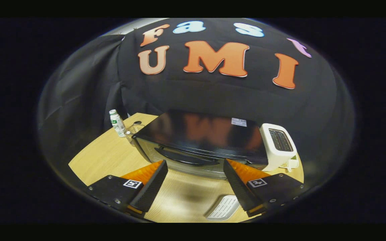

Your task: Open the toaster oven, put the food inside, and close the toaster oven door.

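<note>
Gripper (194, 167) spread wide, holding nothing, above the counter (99, 157). Oven (199, 140) just beyond the fingers, door shut. Toaster (278, 145) touching its right side; bottle (117, 123) far left; white ridged item (223, 208) near the right finger.

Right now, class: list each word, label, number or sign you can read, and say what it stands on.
None can be read.
Bottle label: too small.
Sticker on the toaster oven top: blurred.
Square markers on the gripper fingers: patterns, no words. The fingers stand open before the shut oven door.
</note>
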Demonstrator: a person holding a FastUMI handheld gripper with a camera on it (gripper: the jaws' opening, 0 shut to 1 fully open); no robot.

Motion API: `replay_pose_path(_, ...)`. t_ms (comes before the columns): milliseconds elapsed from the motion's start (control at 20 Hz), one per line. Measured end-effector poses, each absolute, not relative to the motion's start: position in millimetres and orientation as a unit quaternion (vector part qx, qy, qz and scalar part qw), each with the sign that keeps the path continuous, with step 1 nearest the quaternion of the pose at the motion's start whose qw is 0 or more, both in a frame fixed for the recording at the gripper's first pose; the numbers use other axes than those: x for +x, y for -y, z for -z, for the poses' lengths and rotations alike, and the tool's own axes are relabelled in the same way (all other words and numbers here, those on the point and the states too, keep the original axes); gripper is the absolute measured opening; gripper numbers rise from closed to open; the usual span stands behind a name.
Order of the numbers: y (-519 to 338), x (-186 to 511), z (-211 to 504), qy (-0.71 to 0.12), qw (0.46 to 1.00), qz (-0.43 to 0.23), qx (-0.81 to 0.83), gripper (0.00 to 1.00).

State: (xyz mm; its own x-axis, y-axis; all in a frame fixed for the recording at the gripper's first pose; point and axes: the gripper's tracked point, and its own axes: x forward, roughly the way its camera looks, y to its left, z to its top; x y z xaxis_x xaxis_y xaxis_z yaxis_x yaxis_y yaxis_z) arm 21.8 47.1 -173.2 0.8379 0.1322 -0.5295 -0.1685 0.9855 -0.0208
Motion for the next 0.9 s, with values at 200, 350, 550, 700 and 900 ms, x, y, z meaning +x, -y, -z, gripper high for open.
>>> replay_pose_path(200,-22.5,15.7,138.5,-0.225,0.973,-0.053,0.007,0.99)
replay_pose_path(350,-6.3,10.6,111.7,-0.190,0.981,-0.037,0.028,0.99)
replay_pose_path(550,8.7,0.4,66.4,-0.130,0.990,-0.032,0.044,0.99)
replay_pose_path(700,20.3,-10.0,25.8,-0.088,0.994,-0.025,0.054,0.99)
replay_pose_path(900,41.0,-25.1,-23.4,-0.037,0.997,-0.012,0.068,0.99)
